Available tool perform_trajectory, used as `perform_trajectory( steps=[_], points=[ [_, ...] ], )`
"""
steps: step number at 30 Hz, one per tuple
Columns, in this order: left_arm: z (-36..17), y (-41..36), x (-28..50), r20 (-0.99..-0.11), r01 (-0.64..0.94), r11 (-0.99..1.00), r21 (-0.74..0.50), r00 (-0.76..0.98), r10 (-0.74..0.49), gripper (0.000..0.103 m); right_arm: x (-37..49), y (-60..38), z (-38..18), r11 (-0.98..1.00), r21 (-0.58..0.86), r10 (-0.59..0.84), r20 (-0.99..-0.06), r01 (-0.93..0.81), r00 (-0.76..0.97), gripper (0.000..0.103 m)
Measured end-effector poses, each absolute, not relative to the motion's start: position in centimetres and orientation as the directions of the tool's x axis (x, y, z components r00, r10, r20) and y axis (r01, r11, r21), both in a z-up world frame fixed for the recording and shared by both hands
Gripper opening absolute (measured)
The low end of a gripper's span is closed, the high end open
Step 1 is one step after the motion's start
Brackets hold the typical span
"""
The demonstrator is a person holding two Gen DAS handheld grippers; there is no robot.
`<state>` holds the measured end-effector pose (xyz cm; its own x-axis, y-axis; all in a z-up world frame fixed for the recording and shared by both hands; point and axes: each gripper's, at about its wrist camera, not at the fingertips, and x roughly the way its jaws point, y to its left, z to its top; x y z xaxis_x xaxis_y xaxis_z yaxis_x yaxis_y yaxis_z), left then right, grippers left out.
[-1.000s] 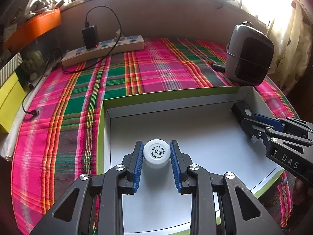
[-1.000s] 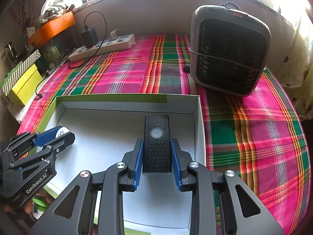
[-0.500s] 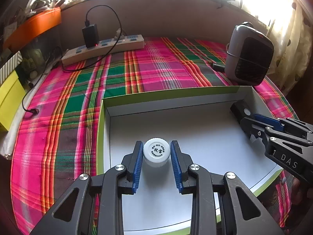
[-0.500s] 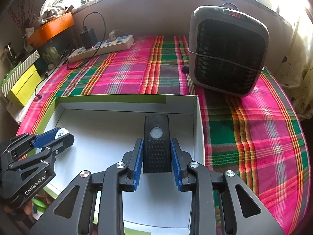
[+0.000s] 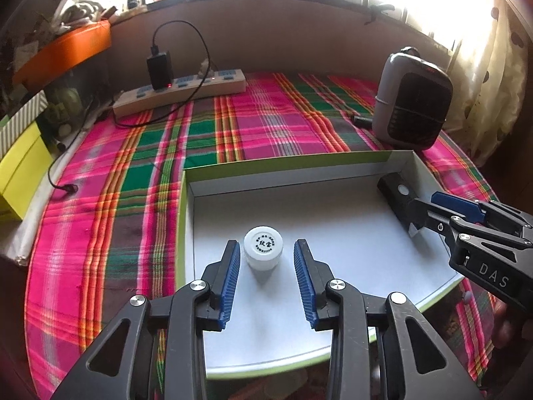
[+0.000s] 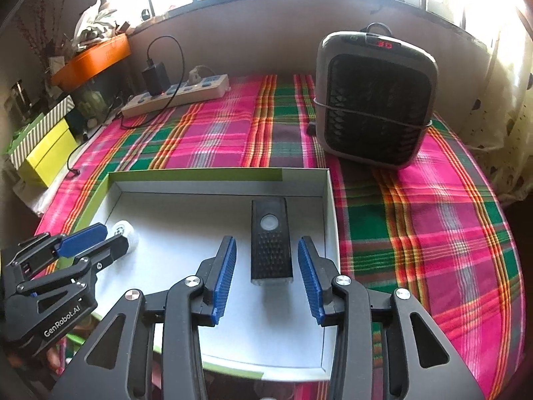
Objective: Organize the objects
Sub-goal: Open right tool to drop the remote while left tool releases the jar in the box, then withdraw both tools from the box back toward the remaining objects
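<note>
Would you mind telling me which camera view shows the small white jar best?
The left wrist view: the white jar stands unobstructed on the box floor between the open left gripper fingers, printed lid readable. In the right wrist view only part of the jar shows, far left, behind those fingers.

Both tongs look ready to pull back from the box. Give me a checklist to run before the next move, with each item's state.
1. Left tongs open, pads off the white jar: ok.
2. Right tongs open, pads off the black device: ok.
3. Jar upright on the floor of the box: ok.
4. Device lying flat inside the box, near its right wall: ok.
5. The two tongs apart from each other: ok.
6. Box fully supported at its near edge: cannot tell.
</note>
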<state>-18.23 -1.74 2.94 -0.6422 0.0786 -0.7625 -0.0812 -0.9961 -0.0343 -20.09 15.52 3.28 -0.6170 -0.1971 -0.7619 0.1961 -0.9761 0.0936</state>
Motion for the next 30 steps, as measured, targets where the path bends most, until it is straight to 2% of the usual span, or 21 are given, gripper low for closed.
perform_trajectory(
  steps=[19,24,30],
  points=[
    [4.9,-3.0,-13.4,-0.721,-0.048,-0.997,-0.060,-0.689,0.077,0.033,-15.8,16.3,4.7,-0.979,0.104,-0.194,-0.725,0.174,-0.661,0.041],
    [5.2,-4.1,-11.8,-0.710,-0.021,-0.997,-0.077,-0.701,0.069,0.033,-14.3,16.9,4.9,-0.979,0.112,-0.197,-0.711,0.167,-0.675,0.046],
    [5.4,-5.1,-10.0,-0.698,-0.017,-0.993,-0.120,-0.709,0.097,0.036,-12.5,17.5,4.9,-0.980,0.119,-0.198,-0.702,0.161,-0.684,0.048]
  ],
)
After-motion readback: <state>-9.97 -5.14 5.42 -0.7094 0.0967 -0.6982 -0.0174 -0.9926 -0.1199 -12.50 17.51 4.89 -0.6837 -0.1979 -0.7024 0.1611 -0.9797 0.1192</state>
